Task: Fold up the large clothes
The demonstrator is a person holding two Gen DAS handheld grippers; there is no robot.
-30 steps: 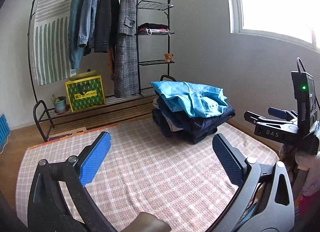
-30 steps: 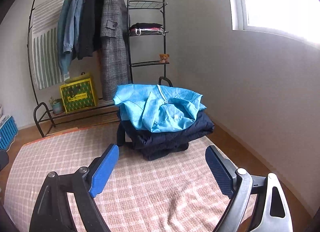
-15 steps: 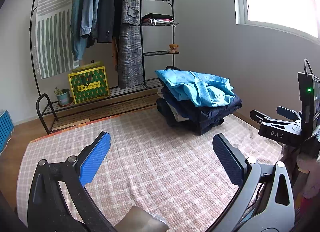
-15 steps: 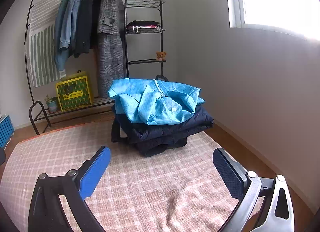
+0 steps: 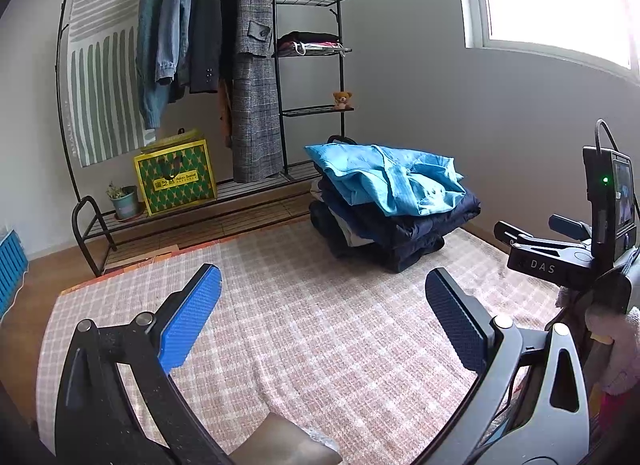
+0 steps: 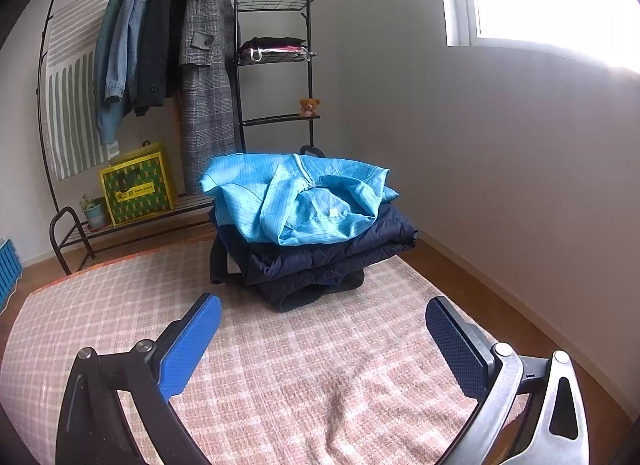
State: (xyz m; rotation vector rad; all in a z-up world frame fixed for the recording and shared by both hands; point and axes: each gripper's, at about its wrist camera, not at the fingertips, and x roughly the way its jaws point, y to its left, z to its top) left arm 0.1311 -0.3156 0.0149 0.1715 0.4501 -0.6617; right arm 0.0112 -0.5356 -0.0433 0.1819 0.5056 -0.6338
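A stack of folded clothes sits at the far side of the pink checked rug (image 5: 300,305). A light blue jacket (image 5: 384,181) (image 6: 300,197) lies on top of a navy padded jacket (image 5: 420,225) (image 6: 332,253). My left gripper (image 5: 323,272) hovers open over the bare rug, well short of the stack. My right gripper (image 6: 324,301) is also open with nothing between its blue pads, closer to the stack. In the left wrist view the right gripper (image 5: 532,227) shows at the right edge, held by a gloved hand (image 5: 616,345).
A black clothes rack (image 5: 276,65) with hung coats and wire shelves stands against the back wall. On its base sit a yellow-green box (image 5: 176,181) and a potted plant (image 5: 124,201). A grey wall (image 6: 500,165) runs close on the right. A blue crate (image 5: 10,261) is at far left.
The right gripper's jaws have spread a little wider and it has sunk slightly toward the rug. The left gripper has stayed open and hardly moved.
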